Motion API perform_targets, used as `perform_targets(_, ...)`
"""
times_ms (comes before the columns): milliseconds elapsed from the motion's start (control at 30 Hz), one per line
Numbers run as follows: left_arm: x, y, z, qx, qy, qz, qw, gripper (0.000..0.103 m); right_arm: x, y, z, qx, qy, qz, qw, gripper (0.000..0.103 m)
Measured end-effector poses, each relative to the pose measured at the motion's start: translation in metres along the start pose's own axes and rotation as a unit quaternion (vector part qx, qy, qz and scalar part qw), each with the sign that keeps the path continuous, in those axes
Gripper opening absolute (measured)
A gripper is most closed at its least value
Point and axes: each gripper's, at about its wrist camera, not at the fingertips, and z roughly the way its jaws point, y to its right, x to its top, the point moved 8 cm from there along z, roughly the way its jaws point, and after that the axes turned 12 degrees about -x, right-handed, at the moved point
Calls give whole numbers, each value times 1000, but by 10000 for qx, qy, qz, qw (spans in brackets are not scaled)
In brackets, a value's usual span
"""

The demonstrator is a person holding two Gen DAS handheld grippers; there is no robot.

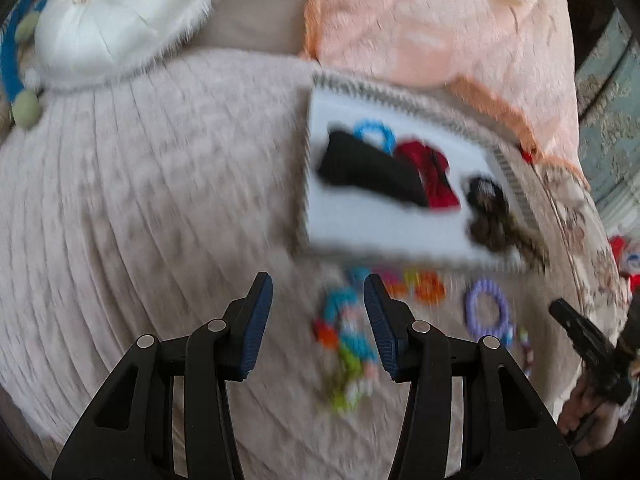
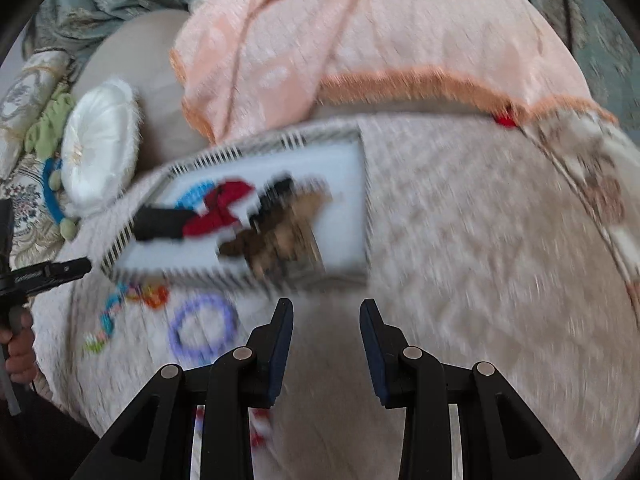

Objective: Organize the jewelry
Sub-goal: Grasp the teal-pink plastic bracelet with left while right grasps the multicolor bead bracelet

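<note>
Both views are blurred by motion. A white tray (image 1: pixel 360 232) (image 2: pixel 348 200) with a striped rim lies on the beige bedspread. It holds a black piece (image 1: pixel 372 172), a red bow (image 1: pixel 432 176) (image 2: pixel 224 208), a blue ring (image 1: pixel 364 128) and a brown piece (image 1: pixel 492 216) (image 2: pixel 280 248). In front of the tray lie a colourful bead string (image 1: pixel 348 344) (image 2: pixel 112 312) and a purple ring (image 1: pixel 472 308) (image 2: pixel 174 334). My left gripper (image 1: pixel 318 280) hangs open over the bead string, nothing between its pads. My right gripper (image 2: pixel 326 306) is open and empty over bare bedspread, right of the purple ring.
A white round cushion (image 1: pixel 120 20) (image 2: pixel 100 148) and a peach blanket (image 1: pixel 440 20) (image 2: pixel 360 40) lie behind the tray. A blue loop with green beads (image 1: pixel 8 60) (image 2: pixel 50 196) sits beside the cushion. A small red-and-white item (image 2: pixel 260 428) shows under my right gripper.
</note>
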Motion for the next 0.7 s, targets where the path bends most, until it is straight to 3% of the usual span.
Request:
perform_targets(200,-36,21,23,463,-323,587,9967,47,-22,5,11,-95,-277,-178,9994,33)
perform_targets(333,-38,21,29,702,-255,804,9940,46,-23,8,13,-28,-315,-126,9994,33)
perform_targets(433,-40,22,26,871,-251,977,9911,19,-23,3,9,102,-280,-216,9993,33)
perform_targets(700,-42,34,18,664,-109,1031,9924,10,-37,-26,-10,854,-193,-828,9927,33)
